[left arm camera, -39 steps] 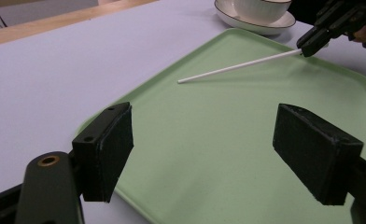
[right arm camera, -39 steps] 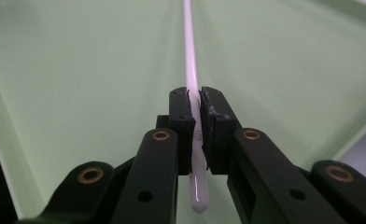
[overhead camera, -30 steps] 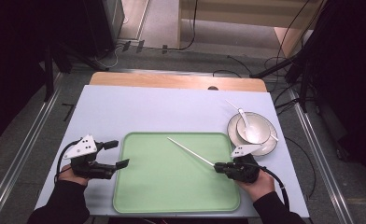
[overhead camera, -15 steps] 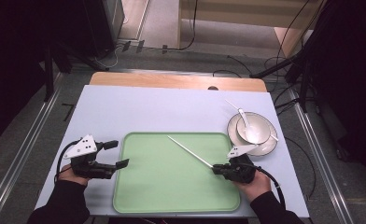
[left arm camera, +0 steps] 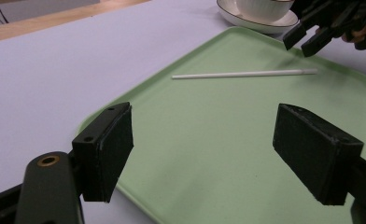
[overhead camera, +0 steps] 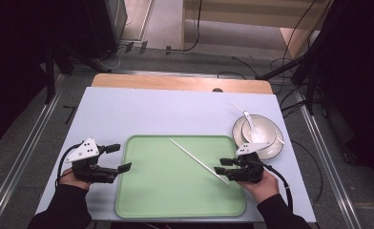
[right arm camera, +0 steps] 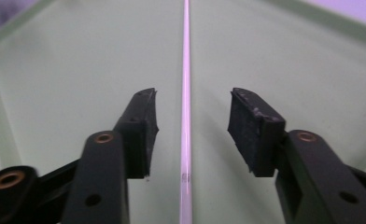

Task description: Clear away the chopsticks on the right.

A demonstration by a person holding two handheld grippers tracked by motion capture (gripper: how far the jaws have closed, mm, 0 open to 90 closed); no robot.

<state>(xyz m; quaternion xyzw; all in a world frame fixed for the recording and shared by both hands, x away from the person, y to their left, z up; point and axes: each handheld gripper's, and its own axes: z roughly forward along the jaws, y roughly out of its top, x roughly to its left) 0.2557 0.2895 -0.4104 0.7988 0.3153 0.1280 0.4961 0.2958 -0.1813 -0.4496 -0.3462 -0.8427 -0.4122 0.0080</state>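
Your right gripper [overhead camera: 222, 170] has just been opening its jaws, and the white chopstick [overhead camera: 199, 161] now lies loose on the green tray [overhead camera: 175, 200], running between the two parted pads [right arm camera: 141, 128] without either pressing on it. So the placing step looks done: the chopstick rests flat on the tray, slanting from near the tray's far middle down toward its right edge, with its near end just under your right gripper. Your left gripper [overhead camera: 119, 158] hovers at the tray's left edge with its jaws spread wide and nothing between them; it seems to have no part in this step so far. What looks left is the crockery to the right of the tray, beyond its far right corner: a bowl [overhead camera: 257, 130] sitting on a plate [overhead camera: 275, 148], with a white spoon [overhead camera: 249, 119] standing in the bowl and what appears to be another thin white stick lying across them, though it is too fine to be sure. By count: one tray, one chopstick on it, one bowl, one plate, one spoon, and two grippers. I judge you are early to midway, with the right hand free to pull back from the tray.
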